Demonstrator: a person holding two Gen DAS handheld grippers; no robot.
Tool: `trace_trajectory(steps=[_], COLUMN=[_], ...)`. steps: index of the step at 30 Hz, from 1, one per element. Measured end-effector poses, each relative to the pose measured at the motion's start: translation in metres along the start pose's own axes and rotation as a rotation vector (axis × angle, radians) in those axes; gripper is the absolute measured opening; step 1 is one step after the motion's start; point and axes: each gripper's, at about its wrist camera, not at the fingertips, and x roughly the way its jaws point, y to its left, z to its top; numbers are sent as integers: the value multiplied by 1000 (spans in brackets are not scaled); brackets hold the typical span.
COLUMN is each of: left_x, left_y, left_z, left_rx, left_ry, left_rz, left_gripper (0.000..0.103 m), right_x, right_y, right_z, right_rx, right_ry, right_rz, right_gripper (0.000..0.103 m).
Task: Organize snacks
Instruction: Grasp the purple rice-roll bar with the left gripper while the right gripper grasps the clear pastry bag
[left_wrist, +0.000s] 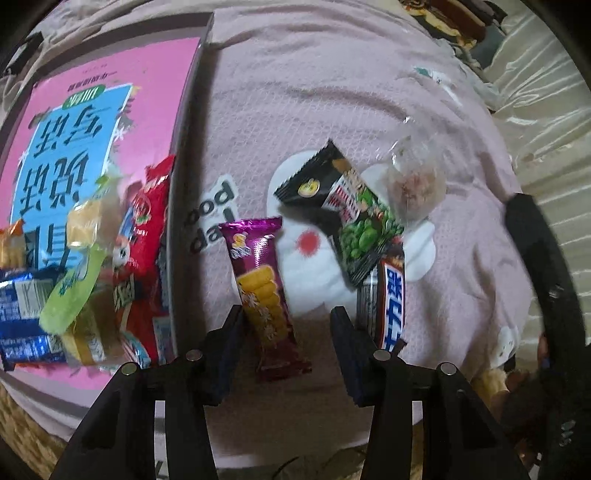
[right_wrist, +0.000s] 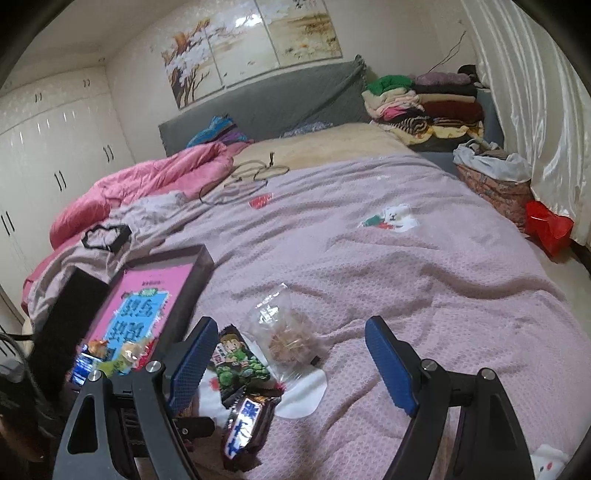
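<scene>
My left gripper (left_wrist: 286, 325) is open, its jaws on either side of a purple wafer packet (left_wrist: 264, 291) that lies on the pink bedspread. A black-green pea packet (left_wrist: 347, 210), a clear bag of snack (left_wrist: 417, 184) and a brown Snickers bar (left_wrist: 391, 306) lie just right of it. A pink-lined box (left_wrist: 110, 110) at left holds several snack packets (left_wrist: 110, 280). My right gripper (right_wrist: 291, 347) is open and empty above the bedspread, with the pea packet (right_wrist: 236, 362), clear bag (right_wrist: 288, 336) and Snickers bar (right_wrist: 247, 424) near its left jaw; the box (right_wrist: 155, 302) is further left.
The bedspread (right_wrist: 406, 277) stretches far and right. A pink duvet (right_wrist: 147, 181), a cable (right_wrist: 243, 177) and folded clothes (right_wrist: 424, 103) lie at the bed's head. A red bag (right_wrist: 546, 225) sits at the right edge. Wardrobes stand at left.
</scene>
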Motion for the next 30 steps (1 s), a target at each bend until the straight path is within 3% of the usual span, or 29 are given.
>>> trace_trajectory(steps=[6, 16, 20, 23, 27, 30], left_x=[4, 13, 17, 19, 18, 14], left_y=[-11, -29, -39, -43, -42, -34], left_z=[5, 8, 7, 7, 8, 5], left_rx=[5, 83, 118, 136, 148, 158], left_ry=[-33, -71, -81, -91, -103, -117], left_rz=[7, 48, 60, 60, 53, 41], left_gripper=[48, 47, 45, 45, 43, 38], right_x=[30, 69, 77, 86, 81, 72], right_y=[2, 2, 11, 12, 11, 10], right_z=[-3, -7, -8, -11, -11, -9], right_rx=[-72, -166, -246, -248, -231, -211], right_ry=[98, 189, 169, 206, 187, 154], right_rz=[-3, -25, -31, -16, -3, 11], right_gripper=[81, 79, 69, 48, 39, 38])
